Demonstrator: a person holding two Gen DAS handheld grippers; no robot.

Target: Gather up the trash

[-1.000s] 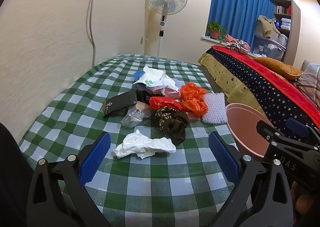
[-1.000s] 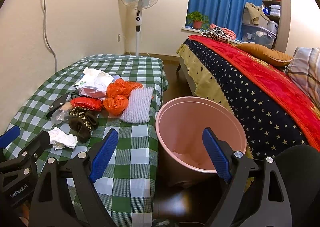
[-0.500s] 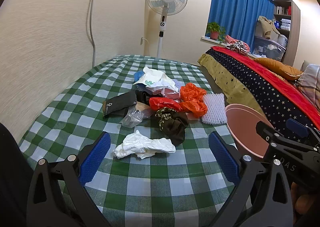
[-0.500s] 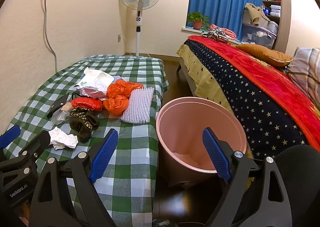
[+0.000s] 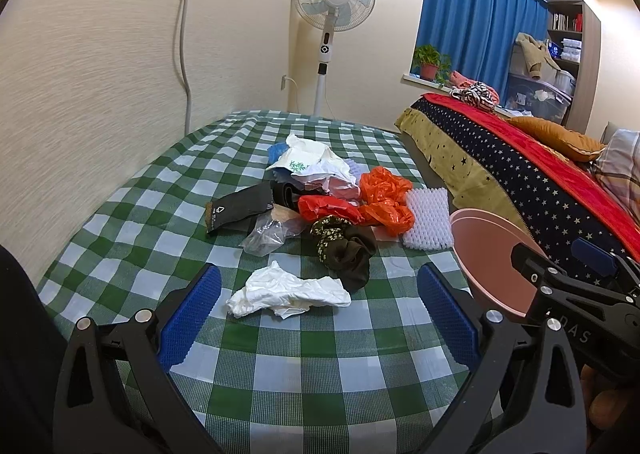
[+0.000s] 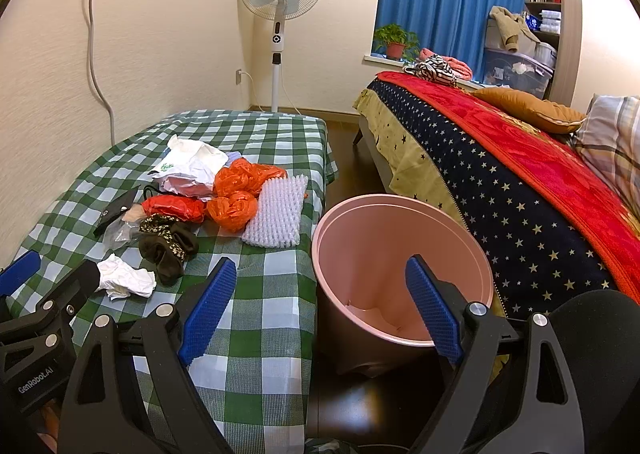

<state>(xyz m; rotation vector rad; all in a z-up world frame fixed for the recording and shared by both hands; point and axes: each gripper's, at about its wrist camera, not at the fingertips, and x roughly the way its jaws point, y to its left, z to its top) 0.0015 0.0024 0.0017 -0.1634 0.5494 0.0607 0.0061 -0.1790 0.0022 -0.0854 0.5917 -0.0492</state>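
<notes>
Left wrist view: a table under a green-and-white checked cloth [image 5: 120, 210] fills most of the frame, set against a cream wall, with a bed [image 5: 532, 182] to the right. Just beside the table's right edge stands a pink bin [image 6: 400, 254] on the dark floor, open-topped, with what looks like a scrap or two at the bottom.

Trash lies in a loose heap on the cloth: a white bumpy foam sheet [image 5: 426, 218] nearest the bin, orange plastic bags [image 5: 384, 198], a white paper bag [image 5: 308, 162], a black sleeve-like package [image 5: 240, 208], clear film [image 5: 266, 234], a dark patterned cloth [image 5: 346, 250], and, closest, a crumpled white tissue [image 5: 288, 292].

The left gripper [image 5: 318, 318] hovers above the tissue with its blue fingers spread wide, holding nothing. The right gripper [image 6: 320, 306] hangs over the table edge and bin rim, likewise wide and empty.

Likely risks: the tissue is light and flat, so closing fingers could pinch the tablecloth with it and drag the heap. A loose hold could drop it between table and bin.
</notes>
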